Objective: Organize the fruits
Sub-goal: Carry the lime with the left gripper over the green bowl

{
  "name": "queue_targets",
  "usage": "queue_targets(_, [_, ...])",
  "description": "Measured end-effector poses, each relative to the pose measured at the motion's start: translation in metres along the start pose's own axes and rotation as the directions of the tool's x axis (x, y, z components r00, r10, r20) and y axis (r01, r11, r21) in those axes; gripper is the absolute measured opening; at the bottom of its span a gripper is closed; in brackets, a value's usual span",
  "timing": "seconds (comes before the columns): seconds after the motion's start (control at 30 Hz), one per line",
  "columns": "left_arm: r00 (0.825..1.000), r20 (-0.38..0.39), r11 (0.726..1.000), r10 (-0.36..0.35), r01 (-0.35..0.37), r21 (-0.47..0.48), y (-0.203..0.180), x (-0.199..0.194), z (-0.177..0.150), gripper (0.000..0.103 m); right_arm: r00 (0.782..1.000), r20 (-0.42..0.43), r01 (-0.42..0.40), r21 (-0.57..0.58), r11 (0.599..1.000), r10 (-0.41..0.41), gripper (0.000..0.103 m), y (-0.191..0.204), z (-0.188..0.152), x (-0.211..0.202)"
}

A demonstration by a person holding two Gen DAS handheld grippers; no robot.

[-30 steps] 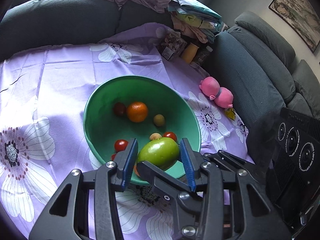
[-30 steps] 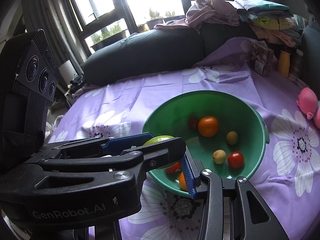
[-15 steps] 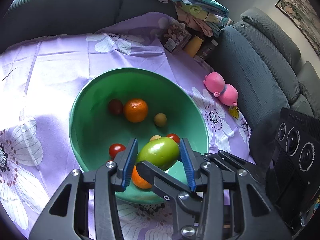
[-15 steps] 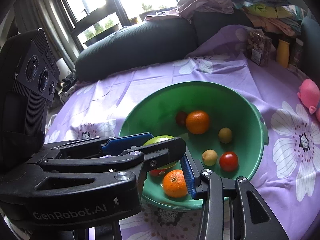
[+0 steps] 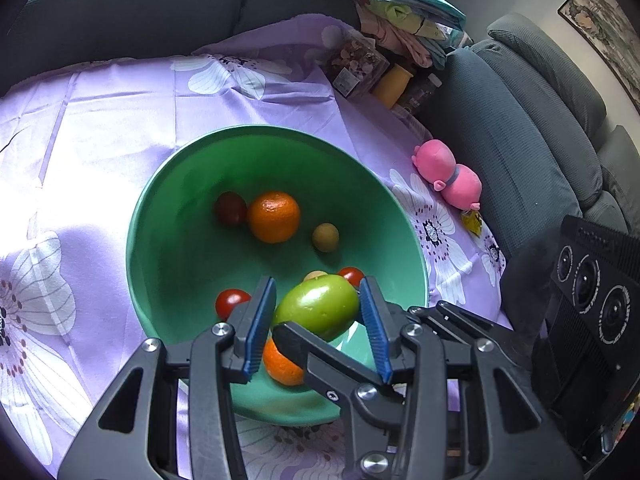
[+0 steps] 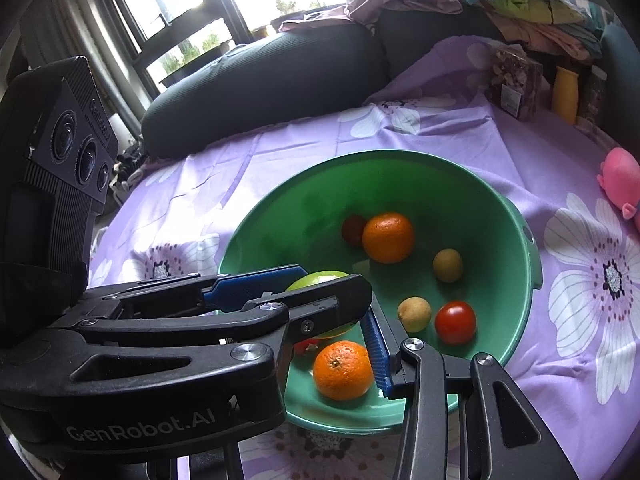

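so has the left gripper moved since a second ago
Yes: the left gripper, holding the green fruit, has advanced further over the bowl, from its near rim toward its middle.

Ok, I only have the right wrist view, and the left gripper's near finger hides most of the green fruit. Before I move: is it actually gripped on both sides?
Observer: Yes. In the left wrist view the green fruit sits between both blue pads of the left gripper, touching each, over the green bowl.
Operator: And the right gripper? I see only one of its fingers.
Observer: It is open. The other finger crosses in front of the fruit's lower edge, between the left gripper's two fingers.
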State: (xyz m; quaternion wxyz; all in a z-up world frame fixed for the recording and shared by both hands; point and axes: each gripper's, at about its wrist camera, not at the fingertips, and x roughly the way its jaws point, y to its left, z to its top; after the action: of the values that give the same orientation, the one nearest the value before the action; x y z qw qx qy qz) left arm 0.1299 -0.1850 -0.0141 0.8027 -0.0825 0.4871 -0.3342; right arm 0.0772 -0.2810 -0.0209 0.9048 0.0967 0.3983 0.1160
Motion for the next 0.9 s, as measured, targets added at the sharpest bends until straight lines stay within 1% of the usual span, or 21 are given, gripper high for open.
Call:
queue_targets(0.37, [1.0,-0.015,1.0,-0.006,0.006,-0.007,0.0,0.008,0.001,0.044,1.0,-0.021,0.013,0.004,1.0,-0.013,0.044,-0.005,0.0,0.005])
queue_targets(0.9, [0.999,-0.044,1.0,0.006,-0.006,-0.009,-0.002,0.015,0.004,0.044,0.998,-0.055,0.023,0.012,1.0,-0.022,0.044,-0.011,0.003,0.009])
